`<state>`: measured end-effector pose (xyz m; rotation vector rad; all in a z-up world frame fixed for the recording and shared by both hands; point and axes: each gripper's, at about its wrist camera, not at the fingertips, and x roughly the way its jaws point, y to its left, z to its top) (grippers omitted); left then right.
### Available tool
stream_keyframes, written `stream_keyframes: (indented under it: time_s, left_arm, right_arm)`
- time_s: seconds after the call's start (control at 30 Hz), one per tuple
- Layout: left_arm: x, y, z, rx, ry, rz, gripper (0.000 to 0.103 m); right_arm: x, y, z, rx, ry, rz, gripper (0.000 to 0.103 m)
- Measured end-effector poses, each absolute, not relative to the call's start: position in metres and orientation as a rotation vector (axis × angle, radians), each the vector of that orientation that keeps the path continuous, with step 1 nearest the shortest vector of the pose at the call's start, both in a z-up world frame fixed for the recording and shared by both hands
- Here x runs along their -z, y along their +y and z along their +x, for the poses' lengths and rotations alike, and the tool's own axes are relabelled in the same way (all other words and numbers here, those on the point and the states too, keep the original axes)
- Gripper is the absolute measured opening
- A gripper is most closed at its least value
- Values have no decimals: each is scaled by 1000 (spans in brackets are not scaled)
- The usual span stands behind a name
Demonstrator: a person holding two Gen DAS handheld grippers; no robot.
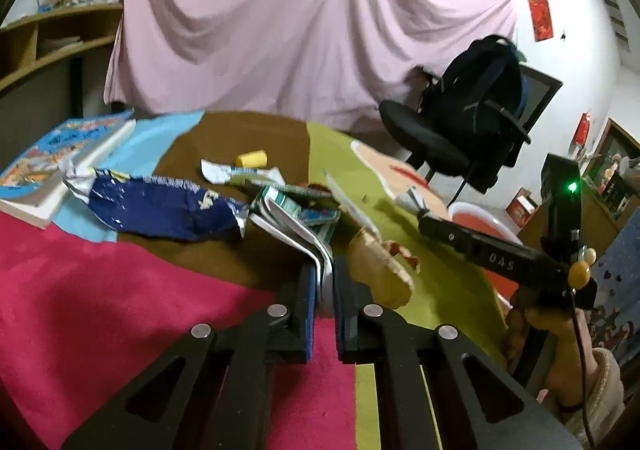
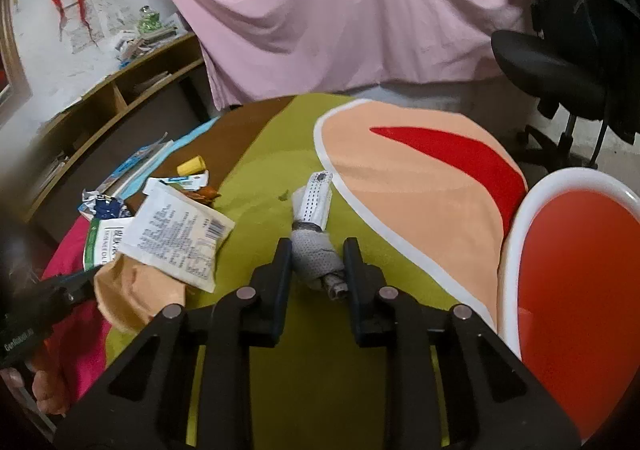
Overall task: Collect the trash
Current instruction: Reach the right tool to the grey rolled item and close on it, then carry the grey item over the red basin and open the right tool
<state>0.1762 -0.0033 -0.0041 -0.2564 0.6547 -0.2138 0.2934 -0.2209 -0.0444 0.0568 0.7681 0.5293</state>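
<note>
In the left wrist view my left gripper (image 1: 324,270) is shut on the bent edge of a flat white-and-green packet (image 1: 288,214) lying in a litter pile. Beside it lie a crumpled blue snack bag (image 1: 160,206), a tan wrapper (image 1: 384,266) and a yellow cap (image 1: 251,158). In the right wrist view my right gripper (image 2: 318,244) is shut on a rolled grey-white wrapper (image 2: 316,206) resting on the green cloth; both fingers touch its sides. The left gripper (image 2: 68,286) shows at the left edge there, by the white barcode packet (image 2: 180,230).
A red bin with a white rim (image 2: 516,250) stands at the table's right edge. A book (image 1: 52,162) lies far left on the multicoloured tablecloth (image 1: 100,310). A black office chair with a backpack (image 1: 480,90) and a wooden shelf (image 2: 120,90) stand beyond.
</note>
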Motion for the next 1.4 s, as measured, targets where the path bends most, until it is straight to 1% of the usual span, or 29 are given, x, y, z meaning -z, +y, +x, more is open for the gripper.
stream_keyframes:
  time_s: [0.23, 0.37, 0.5, 0.77, 0.93, 1.07, 1.3, 1.4]
  left_arm:
    - [-15, -27, 145, 145, 508, -134, 5]
    - [-26, -51, 137, 142, 432, -44, 5]
    - [-37, -74, 137, 191, 370, -30, 5]
    - [-54, -135, 157, 325, 330, 3, 5]
    - [-61, -185, 175, 422, 327, 37, 6]
    - [-59, -216, 191, 490, 360, 45, 6]
    - [-48, -260, 232, 567, 490, 2, 6]
    - [-40, -267, 244, 572, 540, -7, 6]
  right_arm:
    - [27, -233, 262, -525, 612, 80, 54]
    - [14, -250, 238, -504, 490, 121, 54]
    - [2, -269, 217, -466, 391, 153, 54]
    - [-22, -316, 191, -312, 213, 165, 55]
    - [-23, -351, 187, -227, 197, 204, 55]
    - [-21, -376, 188, -163, 211, 245, 55]
    - [-6, -421, 193, -70, 272, 345, 55]
    - [-1, -430, 197, -47, 308, 370, 55]
